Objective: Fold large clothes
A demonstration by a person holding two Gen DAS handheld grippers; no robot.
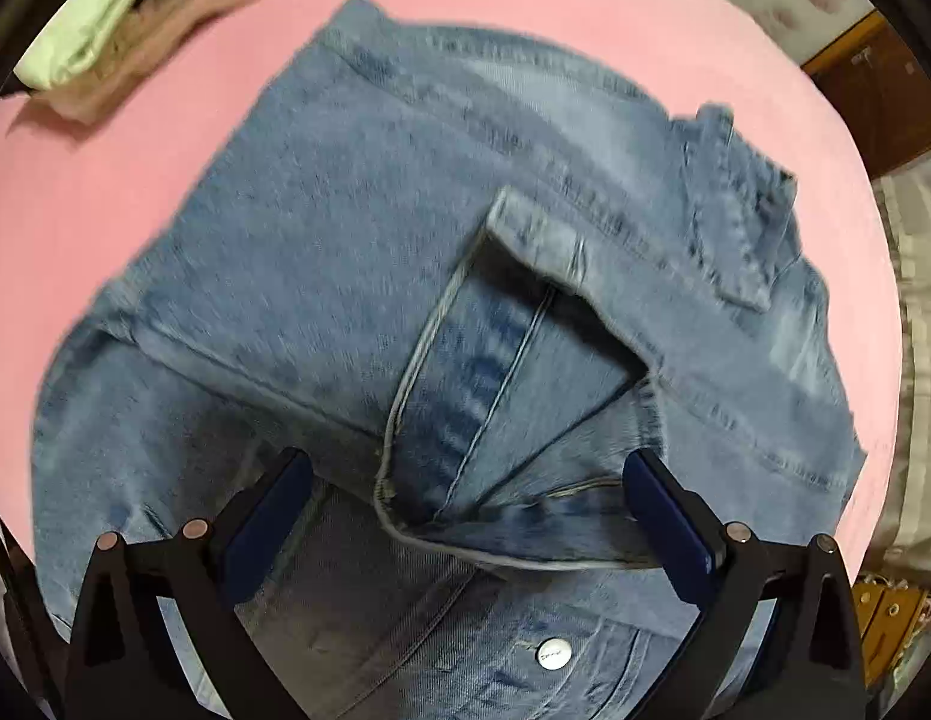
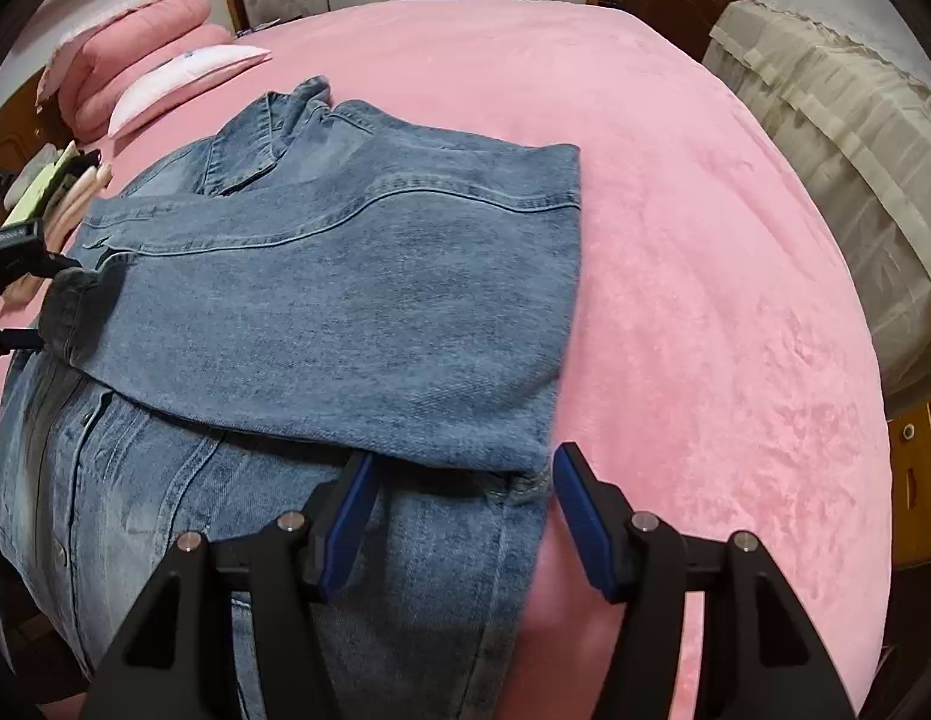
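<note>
The bed [image 2: 675, 192], covered in a pink blanket, carried the work and filled most of both views. On it lay the denim jacket [image 2: 321, 312], spread front-up with its lower button placket showing near the cameras and one side panel already folded across the body, its straight fold edge running along the right in the right wrist view. A stack of folded pale clothes [image 1: 105, 24] sat on the bed beyond the jacket, well apart from it, and pink pillows [image 2: 135, 54] lay at the far corner. A sleeve [image 1: 495, 372] lay doubled over the middle of the jacket, its cuff [image 1: 537, 234] turned upward. The left tongs [image 1: 465, 510] stood wide open directly above that sleeve, gripping nothing, the sleeve's edge lying between the blue pads [image 1: 669, 516]. The right tongs [image 2: 459, 498] were likewise open and empty, poised over the near corner of the folded panel. A single metal button [image 1: 553, 653] showed on the placket below the left tongs. By judgement, the sleeve-and-side fold was in hand, roughly midway through the task; the next move would call for settling the sleeve flat, then taking the hem or the opposite side with both tongs and carrying it over evenly.
</note>
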